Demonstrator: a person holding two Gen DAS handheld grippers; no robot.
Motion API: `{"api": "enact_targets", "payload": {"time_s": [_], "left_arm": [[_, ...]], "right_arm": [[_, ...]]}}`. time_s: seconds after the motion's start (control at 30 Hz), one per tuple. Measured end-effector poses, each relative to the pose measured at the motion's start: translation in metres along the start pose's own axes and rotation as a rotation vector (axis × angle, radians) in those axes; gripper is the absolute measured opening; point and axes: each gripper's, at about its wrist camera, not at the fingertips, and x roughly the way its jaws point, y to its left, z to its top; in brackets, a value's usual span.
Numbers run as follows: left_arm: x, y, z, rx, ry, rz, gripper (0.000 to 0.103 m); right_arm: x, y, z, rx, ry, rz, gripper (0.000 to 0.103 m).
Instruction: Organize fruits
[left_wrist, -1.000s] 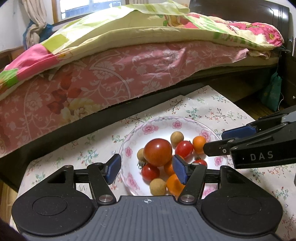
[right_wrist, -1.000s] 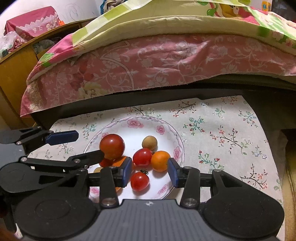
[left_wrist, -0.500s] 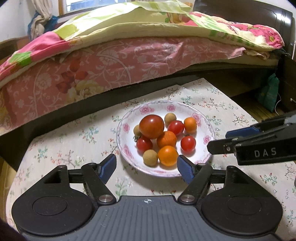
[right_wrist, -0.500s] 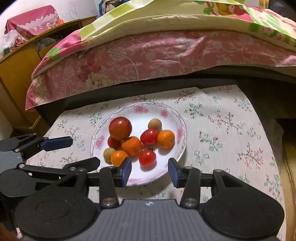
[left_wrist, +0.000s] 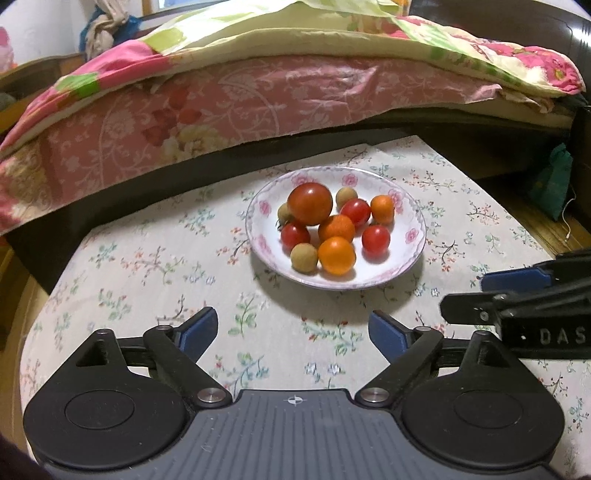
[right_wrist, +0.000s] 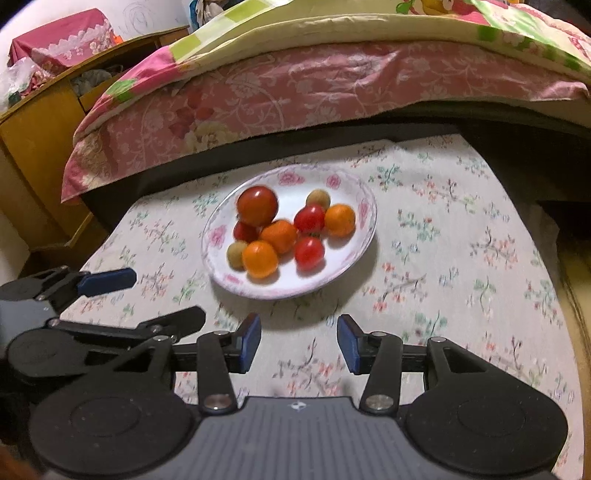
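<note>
On the flowered tablecloth (left_wrist: 155, 258) in front of the bed (left_wrist: 221, 110) sits a floral-rimmed plate (left_wrist: 413, 236), and all the fruit in view lies gathered in it: a big red tomato (left_wrist: 309, 204) at the back, three cherry tomatoes (left_wrist: 375, 238) scattered among three small oranges (left_wrist: 337, 255), and three tan longan-like fruits (left_wrist: 304, 258) tucked at the edges. The pieces touch one another in a loose heap toward the plate's left half, which suggests they were set down one by one and rolled into the shallow dip. No fruit lies on the cloth as far as either view shows. The left gripper (left_wrist: 291, 334) hovers over bare cloth just short of the plate's near rim, its jaws opening wide with nothing between them. The right gripper (right_wrist: 299, 343) hangs beside it, also above the cloth and clear of the plate; its jaws stand narrower but are opening a little, likewise empty. Both point down toward the plate from the near side, well placed to look the pile over without disturbing it. By my judgement the gathering is done or very nearly so, since nothing remains outside the plate to fetch.
</note>
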Motion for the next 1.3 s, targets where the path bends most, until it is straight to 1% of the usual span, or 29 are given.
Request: {"api": "enact_targets", "payload": {"time_s": [0.13, 0.6, 1.03, 1.3], "left_arm": [[-0.005, 0.000, -0.006, -0.019, 0.008, 0.005, 0.096], [-0.027, -0.008, -0.022, -0.037, 0.013, 0.036, 0.101], [-0.043, -0.015, -0.035, -0.037, 0.015, 0.055, 0.102], [-0.051, -0.021, -0.039, -0.034, 0.019, 0.086, 0.103]], "right_arm": [[-0.009, 0.004, -0.012, -0.012, -0.004, -0.027, 0.047], [-0.028, 0.008, -0.038, 0.037, 0.006, -0.042, 0.048], [-0.043, 0.013, -0.056, 0.048, 0.006, -0.047, 0.048], [-0.050, 0.013, -0.064, 0.055, 0.005, -0.049, 0.048]]}}
